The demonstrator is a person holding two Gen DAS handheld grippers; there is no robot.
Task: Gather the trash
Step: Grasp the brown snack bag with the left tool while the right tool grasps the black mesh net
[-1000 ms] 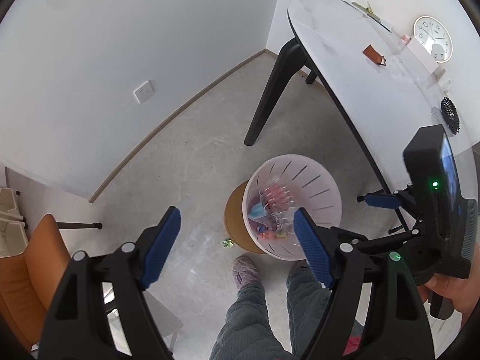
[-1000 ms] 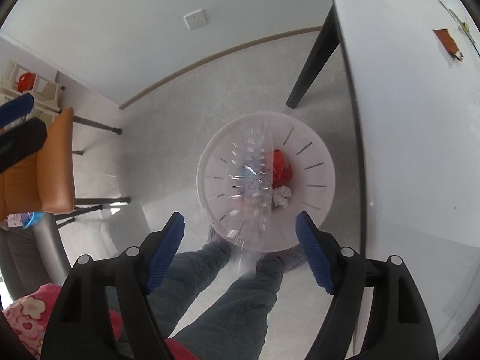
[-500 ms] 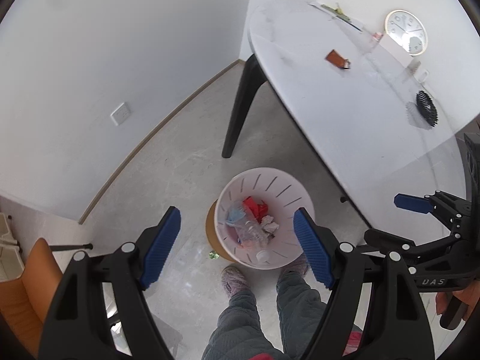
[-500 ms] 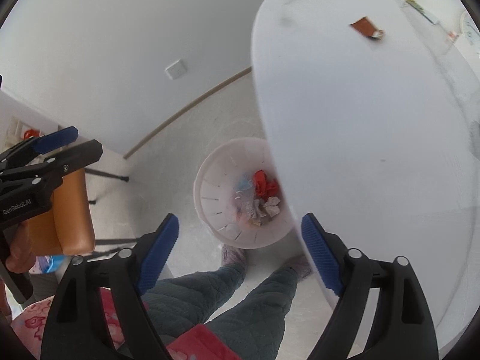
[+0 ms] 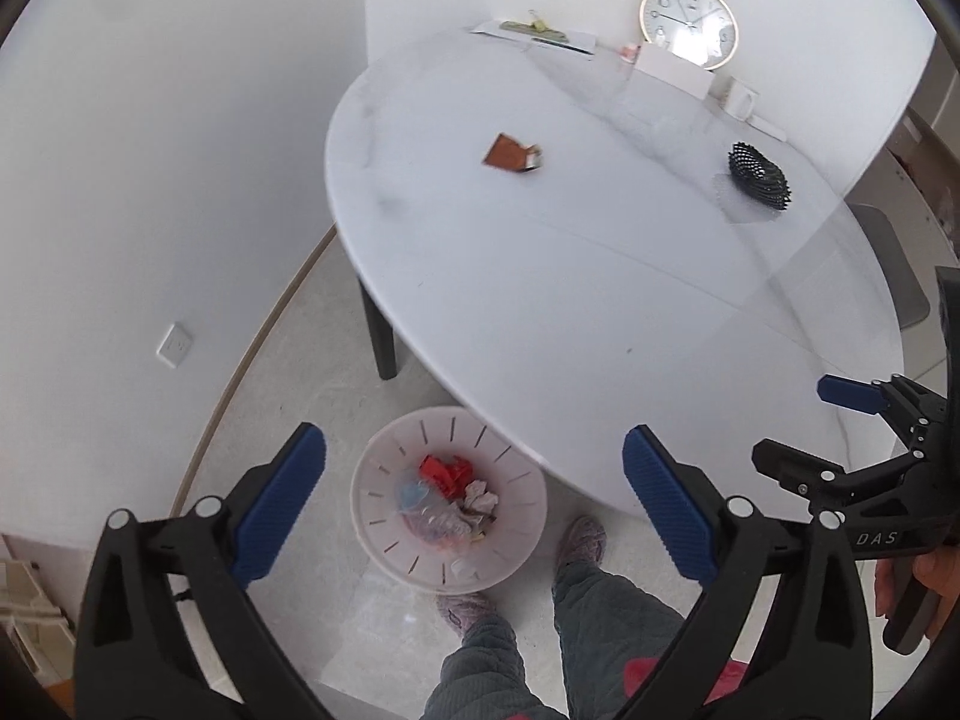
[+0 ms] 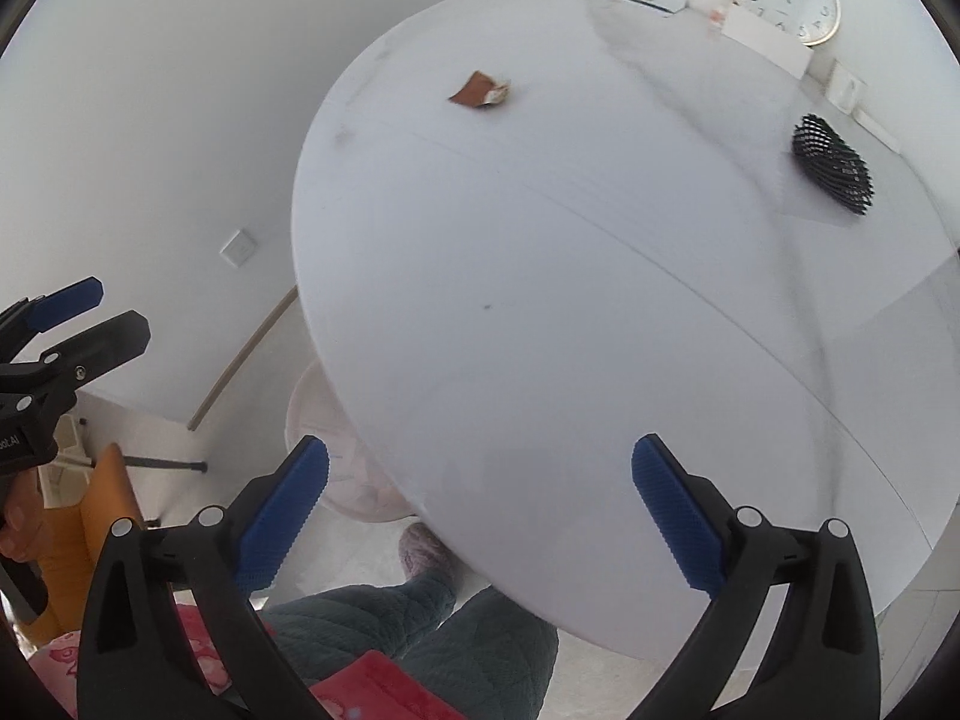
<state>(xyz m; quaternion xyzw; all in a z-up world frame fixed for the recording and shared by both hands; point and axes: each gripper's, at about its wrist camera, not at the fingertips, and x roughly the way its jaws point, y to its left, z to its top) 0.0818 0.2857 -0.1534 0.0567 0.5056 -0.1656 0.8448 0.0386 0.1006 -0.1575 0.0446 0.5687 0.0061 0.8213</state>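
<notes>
Nearest, at the bottom of the left wrist view: left gripper, jaws spread wide after just opening, nothing between the blue pads. Directly framed between them, on the floor below: white slotted bin, already holding red and pale scraps. Likewise in the right wrist view: right gripper, jaws just opened to full spread, empty, hanging over the near edge of the white table.

Further up, in the upper middle of both views: brown wrapper, lying flat and alone on the table, well apart from both grippers, long axis running roughly left to right across the frame. Probably the next piece to collect. Straight ahead and slightly left of centre from the right gripper; neither hand clearly nearer, judging by these views.
</notes>
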